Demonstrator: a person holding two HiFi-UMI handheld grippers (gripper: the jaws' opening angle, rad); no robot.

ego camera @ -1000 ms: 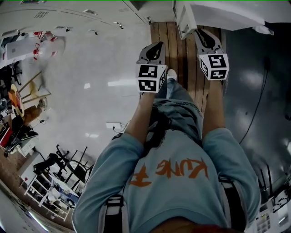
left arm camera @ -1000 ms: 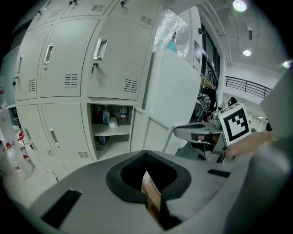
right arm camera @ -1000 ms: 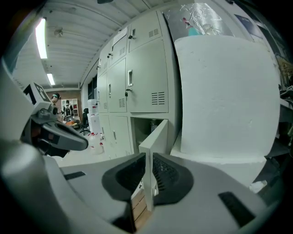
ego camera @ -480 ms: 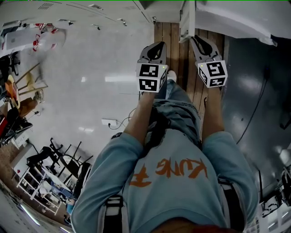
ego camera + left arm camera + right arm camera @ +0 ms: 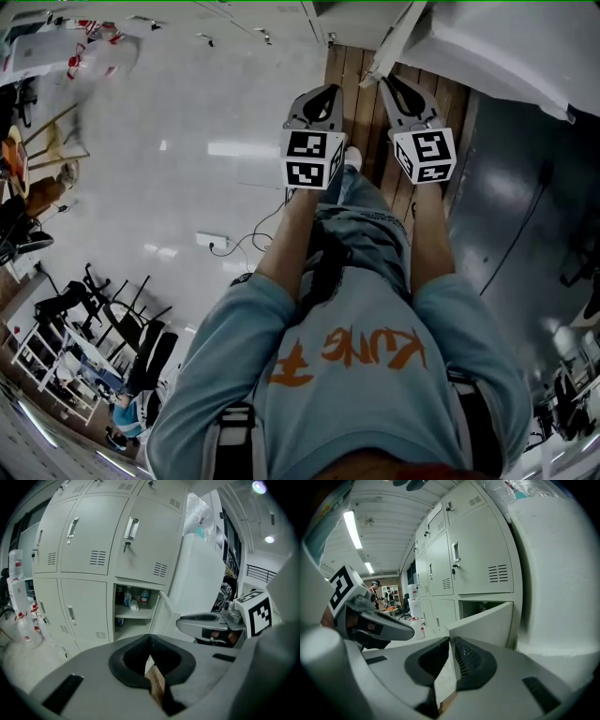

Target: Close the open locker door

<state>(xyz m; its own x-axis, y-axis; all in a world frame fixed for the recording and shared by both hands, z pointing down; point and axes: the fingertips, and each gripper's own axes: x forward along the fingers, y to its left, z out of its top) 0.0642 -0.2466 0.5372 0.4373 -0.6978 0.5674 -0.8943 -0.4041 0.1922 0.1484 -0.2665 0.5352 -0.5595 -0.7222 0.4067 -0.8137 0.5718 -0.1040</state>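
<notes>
The locker bank (image 5: 93,541) is pale grey. One low compartment (image 5: 133,606) stands open, with bottles on its shelf. Its door (image 5: 161,616) is swung out to the right; the door (image 5: 487,620) fills the space just ahead of my right gripper (image 5: 451,639), which is shut on nothing. From above, the door (image 5: 394,42) runs as a thin slanted edge just beyond my right gripper (image 5: 386,82); I cannot tell whether they touch. My left gripper (image 5: 149,637) is shut and empty, pointing at the open compartment. It (image 5: 325,91) hangs level with the right one, a hand's width to its left.
A big white wrapped block (image 5: 562,573) stands right of the door. Plastic bottles (image 5: 23,620) sit on the floor left of the lockers. I stand on a wooden strip (image 5: 361,84), white floor with a cable (image 5: 225,246) at left, dark floor (image 5: 511,197) at right. Chairs (image 5: 122,319) stand behind.
My right gripper has moved left and closer to the door's edge and to the left gripper. The head view has turned, so the door now slants. The left gripper has barely moved.
</notes>
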